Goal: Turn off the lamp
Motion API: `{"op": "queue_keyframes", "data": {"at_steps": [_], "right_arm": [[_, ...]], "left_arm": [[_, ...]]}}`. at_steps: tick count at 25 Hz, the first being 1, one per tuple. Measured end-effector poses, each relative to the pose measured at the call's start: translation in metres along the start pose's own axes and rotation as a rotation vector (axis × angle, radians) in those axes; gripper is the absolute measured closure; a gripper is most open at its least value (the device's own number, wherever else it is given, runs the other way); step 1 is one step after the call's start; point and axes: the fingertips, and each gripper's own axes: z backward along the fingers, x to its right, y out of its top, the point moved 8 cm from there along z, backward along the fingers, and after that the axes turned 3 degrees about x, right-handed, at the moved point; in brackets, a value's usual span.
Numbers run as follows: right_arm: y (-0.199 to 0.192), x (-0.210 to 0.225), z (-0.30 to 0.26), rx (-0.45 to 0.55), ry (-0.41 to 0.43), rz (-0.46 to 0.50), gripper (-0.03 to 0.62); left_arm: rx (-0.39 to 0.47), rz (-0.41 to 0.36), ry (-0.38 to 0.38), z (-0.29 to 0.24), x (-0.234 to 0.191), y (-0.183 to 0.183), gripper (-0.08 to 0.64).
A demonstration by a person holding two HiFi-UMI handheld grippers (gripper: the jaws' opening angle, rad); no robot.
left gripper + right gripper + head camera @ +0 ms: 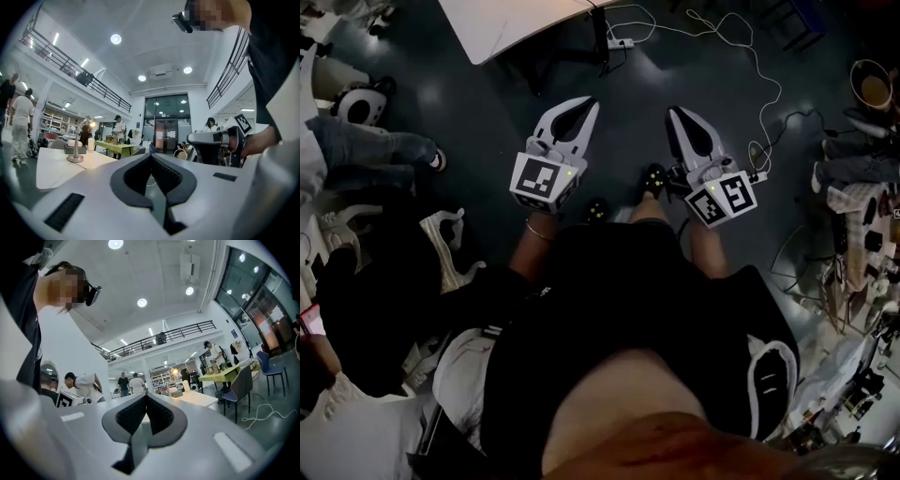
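The desk lamp (75, 152) stands on a white table (51, 168) to the left in the left gripper view, its round base on the tabletop and its small lit head (92, 123) glowing higher up. In the right gripper view the lamp's glow (175, 372) shows far off above the same table (201, 398). My left gripper (588, 105) and right gripper (676, 112) are held side by side over the dark floor, both level, shut and with nothing in them. Both are well short of the lamp. Each gripper's jaws meet at the tips.
A white cable (750, 56) and a power strip (622, 43) lie on the floor beyond the grippers. Clutter lines the right side (862, 216); people stand at the left (366, 145). A green table (115, 147) and a dark chair (241, 380) stand farther off.
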Motion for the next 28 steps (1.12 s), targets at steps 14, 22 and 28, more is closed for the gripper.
{"op": "queue_keyframes", "data": {"at_steps": [14,22,28], "right_arm": [[-0.002,0.068,-0.036,-0.046,0.169,-0.07,0.591],[-0.012,0.128,-0.061,-0.101,0.228,-0.114,0.591],[-0.02,0.158,-0.08,-0.124,0.286,-0.142,0.591]], "left_arm": [[-0.068,0.003,0.222,-0.026,-0.004,-0.012,0.554],[-0.101,-0.057,0.266,-0.067,-0.002,-0.028,0.554],[-0.147,-0.025,0.339,-0.088,-0.006,-0.039,0.554]]}}
